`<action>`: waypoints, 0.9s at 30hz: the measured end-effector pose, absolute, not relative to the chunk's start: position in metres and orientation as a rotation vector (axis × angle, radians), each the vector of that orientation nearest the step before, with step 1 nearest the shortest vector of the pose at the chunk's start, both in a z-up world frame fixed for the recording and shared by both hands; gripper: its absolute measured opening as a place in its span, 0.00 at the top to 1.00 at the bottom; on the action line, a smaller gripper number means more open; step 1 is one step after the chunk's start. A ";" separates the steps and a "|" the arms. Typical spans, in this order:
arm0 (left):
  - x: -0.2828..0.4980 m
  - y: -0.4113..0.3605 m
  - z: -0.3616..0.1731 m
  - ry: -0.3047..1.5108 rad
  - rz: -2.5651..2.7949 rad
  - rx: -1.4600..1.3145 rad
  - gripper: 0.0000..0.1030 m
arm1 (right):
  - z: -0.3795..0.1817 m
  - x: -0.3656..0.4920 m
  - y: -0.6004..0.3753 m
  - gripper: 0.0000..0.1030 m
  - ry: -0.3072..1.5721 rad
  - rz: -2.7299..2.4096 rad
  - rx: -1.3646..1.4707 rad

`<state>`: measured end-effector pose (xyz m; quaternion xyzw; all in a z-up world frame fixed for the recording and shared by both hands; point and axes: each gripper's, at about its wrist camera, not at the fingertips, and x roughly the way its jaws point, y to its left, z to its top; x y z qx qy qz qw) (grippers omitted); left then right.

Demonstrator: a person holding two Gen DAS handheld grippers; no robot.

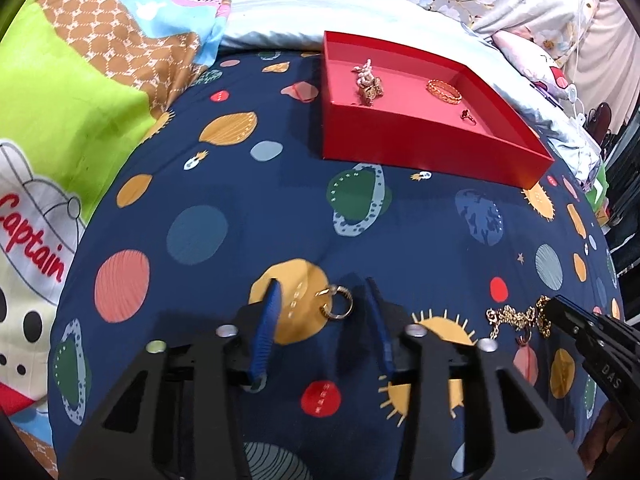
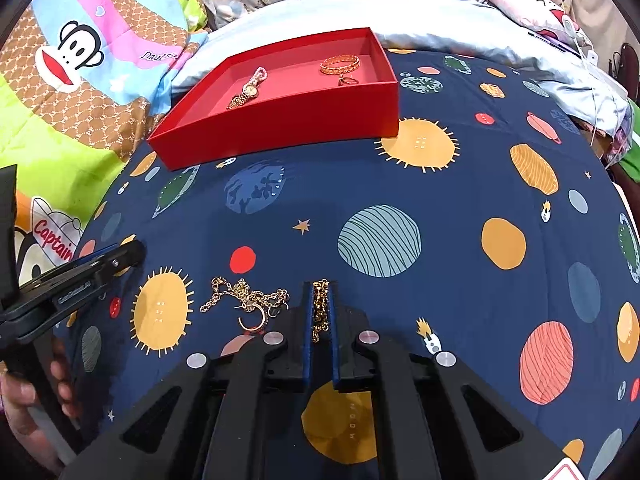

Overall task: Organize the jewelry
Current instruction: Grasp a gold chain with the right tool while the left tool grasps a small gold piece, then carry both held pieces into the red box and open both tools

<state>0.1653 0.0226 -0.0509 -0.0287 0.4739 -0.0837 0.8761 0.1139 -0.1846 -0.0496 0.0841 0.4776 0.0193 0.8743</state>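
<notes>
Red tray (image 1: 400, 140), planet-print navy bedsheet (image 1: 280, 208)

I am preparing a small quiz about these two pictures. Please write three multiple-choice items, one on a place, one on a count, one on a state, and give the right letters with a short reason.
1. Where does the ring between the left gripper's fingers lie?
A. on the planet-print blanket
B. inside the red tray
C. on the white pillow

2. How many jewelry pieces lie in the red tray?
A. one
B. three
C. five

3. What is the state of the right gripper?
A. open over bare blanket
B. shut on nothing
C. shut on a gold chain

Answers:
1 A: the ring rests on the planet-print blanket, between the fingers of the left gripper, apart from both.
2 B: the red tray holds a watch, a bracelet and a small ring.
3 C: the right gripper pinches the gold chain.
</notes>
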 end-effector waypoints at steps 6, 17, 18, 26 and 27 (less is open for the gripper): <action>0.169 0.017 -0.051 0.985 -0.193 -0.056 0.88 | -0.050 0.115 -0.185 0.95 1.001 0.043 0.181; 0.167 0.019 -0.050 0.995 -0.212 -0.084 0.97 | -0.046 0.115 -0.186 0.95 0.990 0.047 0.180; 0.167 0.019 -0.048 0.992 -0.216 -0.087 0.99 | -0.044 0.115 -0.186 0.95 0.986 0.048 0.179; 0.165 0.019 -0.042 0.986 -0.221 -0.084 0.99 | -0.033 0.115 -0.184 0.95 0.961 0.062 0.167; 0.165 0.018 -0.041 0.985 -0.218 -0.083 0.99 | -0.032 0.115 -0.184 0.95 0.959 0.063 0.167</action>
